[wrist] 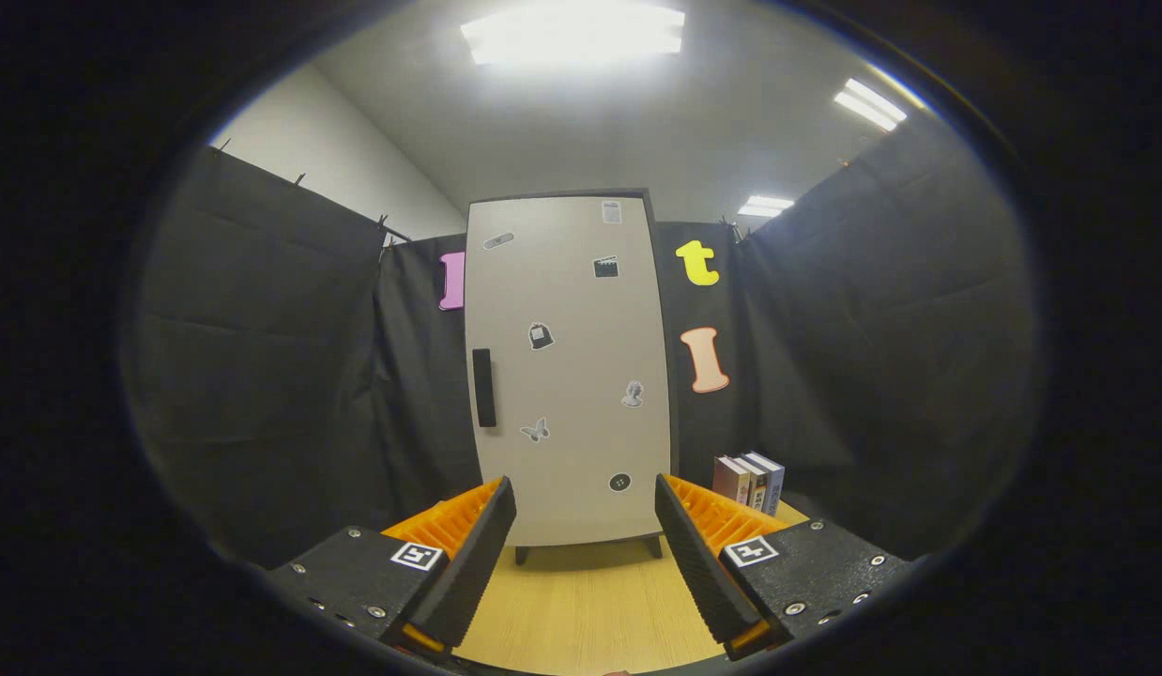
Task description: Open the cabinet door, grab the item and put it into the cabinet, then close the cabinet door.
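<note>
A tall beige cabinet (570, 366) stands upright on the wooden table (590, 601), straight ahead and beyond my fingers. Its door is shut, dotted with several small stickers, and carries a dark vertical handle (484, 388) on its left side. A few books (750, 481) stand upright to the right of the cabinet, just beyond my right finger. My gripper (586, 512) is open, both fingers spread wide with nothing between them, and it sits well short of the cabinet.
Black cloth walls close the booth on the left, right and behind the cabinet. The wooden tabletop stretches from my fingers up to the cabinet's short feet.
</note>
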### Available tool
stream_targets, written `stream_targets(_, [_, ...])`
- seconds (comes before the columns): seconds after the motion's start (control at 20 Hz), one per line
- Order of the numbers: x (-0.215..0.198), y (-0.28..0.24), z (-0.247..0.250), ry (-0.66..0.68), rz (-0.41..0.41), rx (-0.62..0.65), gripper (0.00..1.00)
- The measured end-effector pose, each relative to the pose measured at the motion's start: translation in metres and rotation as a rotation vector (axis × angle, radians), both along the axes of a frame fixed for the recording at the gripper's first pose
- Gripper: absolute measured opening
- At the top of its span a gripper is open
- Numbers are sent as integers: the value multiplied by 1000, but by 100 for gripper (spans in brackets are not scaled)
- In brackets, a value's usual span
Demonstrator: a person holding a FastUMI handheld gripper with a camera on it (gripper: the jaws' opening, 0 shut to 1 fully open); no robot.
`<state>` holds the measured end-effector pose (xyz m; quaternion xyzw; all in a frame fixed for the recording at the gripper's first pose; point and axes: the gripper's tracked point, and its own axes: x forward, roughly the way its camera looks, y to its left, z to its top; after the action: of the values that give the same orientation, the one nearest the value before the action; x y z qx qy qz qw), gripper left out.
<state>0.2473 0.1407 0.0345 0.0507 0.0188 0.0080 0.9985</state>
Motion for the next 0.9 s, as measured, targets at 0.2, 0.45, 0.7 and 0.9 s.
stream_targets(0.2, [2, 2, -1, -1, -4, -9, 93])
stream_targets(0.45, [7, 6, -2, 2, -1, -4, 93])
stream_targets(0.7, [12, 11, -4, 7, 2, -7, 93])
stream_targets(0.9, [16, 13, -1, -3, 1, -13, 93])
